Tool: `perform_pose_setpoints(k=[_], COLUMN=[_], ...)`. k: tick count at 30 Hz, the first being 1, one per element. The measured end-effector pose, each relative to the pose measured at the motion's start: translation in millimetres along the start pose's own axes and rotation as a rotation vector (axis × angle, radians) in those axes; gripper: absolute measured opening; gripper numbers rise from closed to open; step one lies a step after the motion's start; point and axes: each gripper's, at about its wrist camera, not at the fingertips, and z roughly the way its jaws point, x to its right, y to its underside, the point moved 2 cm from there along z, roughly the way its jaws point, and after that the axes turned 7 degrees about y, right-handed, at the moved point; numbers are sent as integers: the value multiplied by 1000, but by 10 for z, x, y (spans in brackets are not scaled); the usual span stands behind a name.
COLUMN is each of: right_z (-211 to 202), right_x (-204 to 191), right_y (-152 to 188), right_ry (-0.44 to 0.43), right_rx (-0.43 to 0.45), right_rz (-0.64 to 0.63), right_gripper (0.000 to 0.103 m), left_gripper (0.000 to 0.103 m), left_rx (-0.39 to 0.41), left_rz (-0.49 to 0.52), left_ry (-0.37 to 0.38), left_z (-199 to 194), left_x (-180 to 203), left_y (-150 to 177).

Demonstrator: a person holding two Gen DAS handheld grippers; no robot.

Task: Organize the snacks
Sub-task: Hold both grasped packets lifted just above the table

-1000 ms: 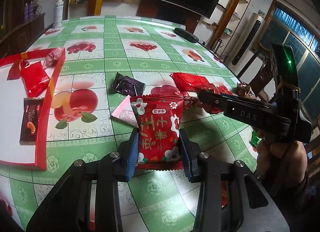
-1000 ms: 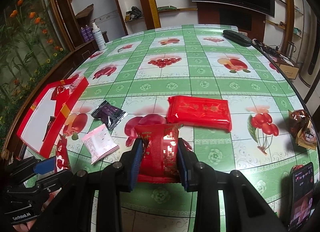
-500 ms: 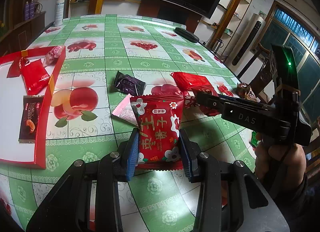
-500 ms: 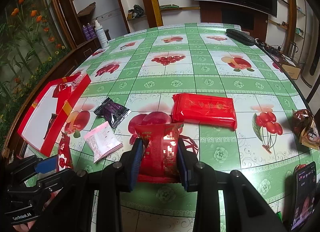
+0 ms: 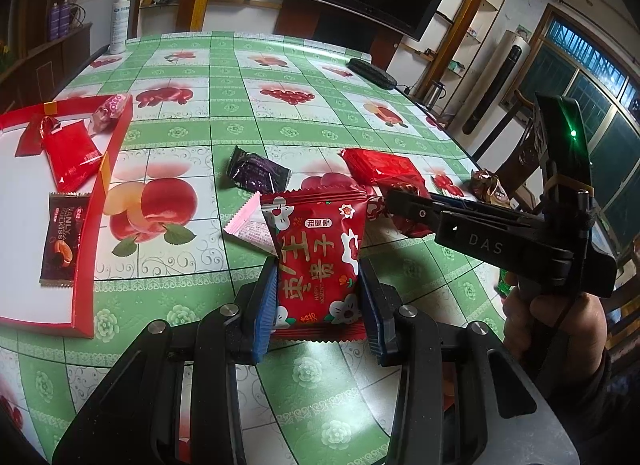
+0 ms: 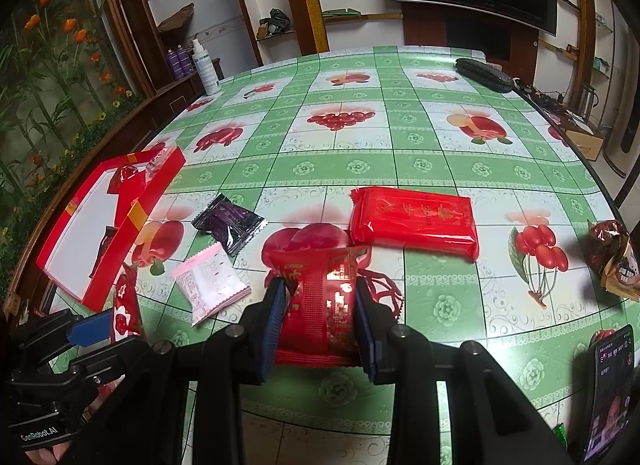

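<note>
Both grippers are loaded at once, most likely so two snacks can go to the box in one trip. The left gripper point(image 5: 318, 293) has its fingers closed on a red date packet point(image 5: 318, 261), pinched by its lower sides so the printed face stands upright and clear of the bench point(image 5: 240, 137). The right gripper point(image 6: 320, 317) likewise has its fingers clamped on a glossy red packet point(image 6: 320, 301), held above the near edge.

The red tray box point(image 5: 86, 249) lies at the left, its white floor already carrying a red sachet point(image 5: 72, 157), a dark chocolate bar point(image 5: 62, 239) and a small twisted sweet; it looks like the collecting place.

Loose on the bench, between the grippers and the far side, remain a black sachet point(image 6: 228, 223), a pink sachet point(image 6: 210, 289), a large red pack point(image 6: 414, 221) and a brown wrapper point(image 6: 612, 261) at the right edge. These, I judge, are not yet sorted.
</note>
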Motion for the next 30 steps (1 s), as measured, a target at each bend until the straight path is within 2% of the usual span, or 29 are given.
perform_pose_setpoints(k=[30], right_z=[-6], right_x=[-123], right_y=[-18], right_ry=[-8], right_rx=[2], right_rz=[-16], right_gripper=[36], left_gripper=[37], left_rx=[22], left_rz=[-15], left_ry=[-1], left_z=[-123], left_x=[-30], left_y=[-47])
